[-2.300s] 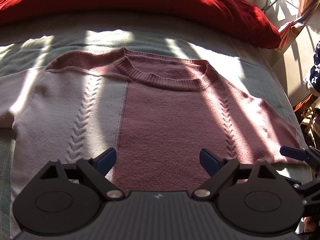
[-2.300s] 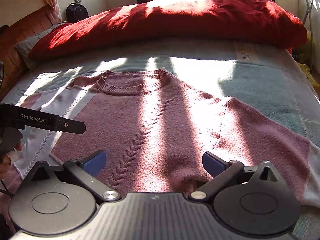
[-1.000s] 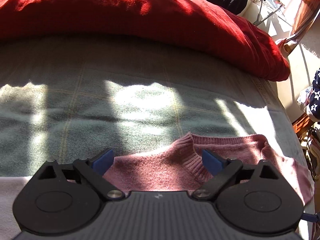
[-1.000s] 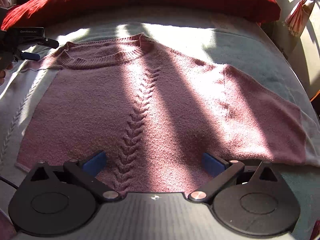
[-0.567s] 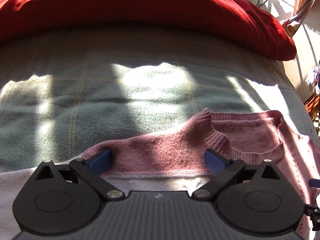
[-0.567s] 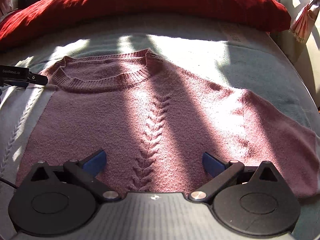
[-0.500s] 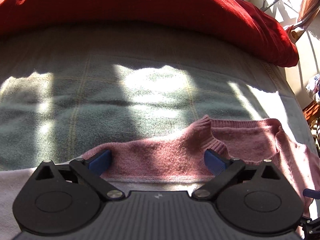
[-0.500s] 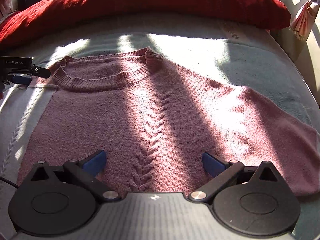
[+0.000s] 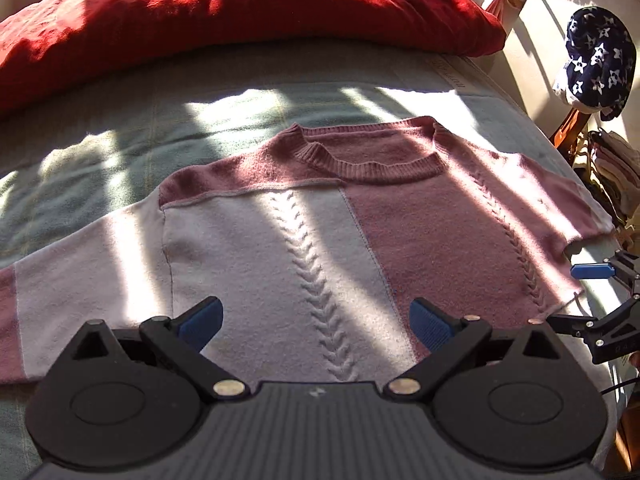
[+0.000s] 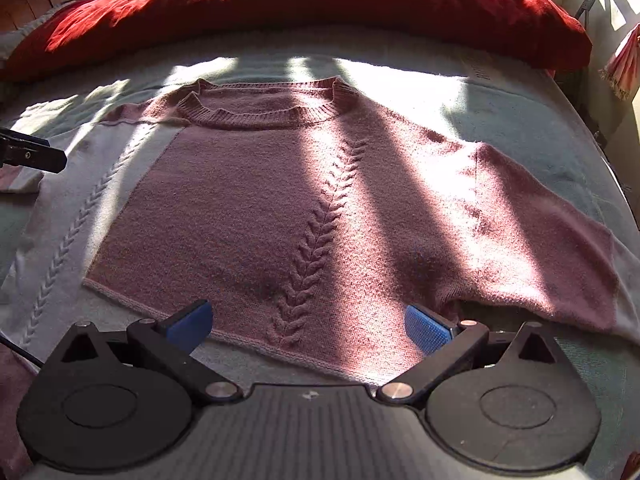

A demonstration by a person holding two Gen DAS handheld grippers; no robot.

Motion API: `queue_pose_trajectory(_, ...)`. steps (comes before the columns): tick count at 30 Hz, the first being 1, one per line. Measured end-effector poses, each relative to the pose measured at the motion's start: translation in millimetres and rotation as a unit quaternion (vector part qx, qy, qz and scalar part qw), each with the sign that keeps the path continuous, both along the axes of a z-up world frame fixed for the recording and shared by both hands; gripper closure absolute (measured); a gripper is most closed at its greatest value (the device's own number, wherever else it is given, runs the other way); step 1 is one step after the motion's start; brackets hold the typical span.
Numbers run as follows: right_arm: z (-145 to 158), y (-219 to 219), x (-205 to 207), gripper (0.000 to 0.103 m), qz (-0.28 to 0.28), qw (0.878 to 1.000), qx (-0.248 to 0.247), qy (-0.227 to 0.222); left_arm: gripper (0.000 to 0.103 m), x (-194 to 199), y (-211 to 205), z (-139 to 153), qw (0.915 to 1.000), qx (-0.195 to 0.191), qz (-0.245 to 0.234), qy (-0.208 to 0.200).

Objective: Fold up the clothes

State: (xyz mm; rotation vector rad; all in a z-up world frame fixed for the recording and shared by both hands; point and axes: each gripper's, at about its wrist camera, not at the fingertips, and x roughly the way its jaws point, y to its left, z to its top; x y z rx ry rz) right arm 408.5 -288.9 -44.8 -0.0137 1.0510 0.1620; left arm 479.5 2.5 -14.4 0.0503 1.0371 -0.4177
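Pulling back from the collar, the left gripper (image 9: pixel 314 318) now hangs over the hem, jaws wide open, empty. Right gripper (image 10: pixel 308 322) is open too; sweater (image 10: pixel 280 208) lies flat on the bed (image 10: pixel 520 120), so folding hasn't begun.

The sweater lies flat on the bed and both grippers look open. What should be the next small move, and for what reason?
Probably the right gripper should shift to its right and close on the pink sleeve. The sweater lies spread flat, front up, with both sleeves out to the sides, and neither gripper holds cloth. The left gripper hovers open over the pale panel. Folding a sleeve inward seems the natural start.
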Motion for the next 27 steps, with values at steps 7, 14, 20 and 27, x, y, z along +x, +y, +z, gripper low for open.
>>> queue_pose_trajectory(7,-19.9,14.6,-25.9,0.0,0.039,0.999,-0.01,0.003,0.004,-10.3,14.1,-49.9,0.9975,-0.004,0.067,-0.022)
queue_pose_trajectory(14,-20.5,1.9,-34.1,0.0,0.032,0.999,0.001,0.025,0.004,-23.5,26.9,-26.9,0.9934,-0.022,0.113,-0.006)
queue_pose_trajectory(20,-24.4,0.2,-38.6,0.0,0.032,0.999,0.001,0.023,0.004,-32.4,12.3,-23.7,0.9969,-0.02,0.075,-0.014)
queue_pose_trajectory(27,-26.1,-2.1,-43.2,0.0,0.039,0.999,0.002,0.014,0.004,-28.7,23.1,-20.6,0.9923,-0.042,0.116,-0.011)
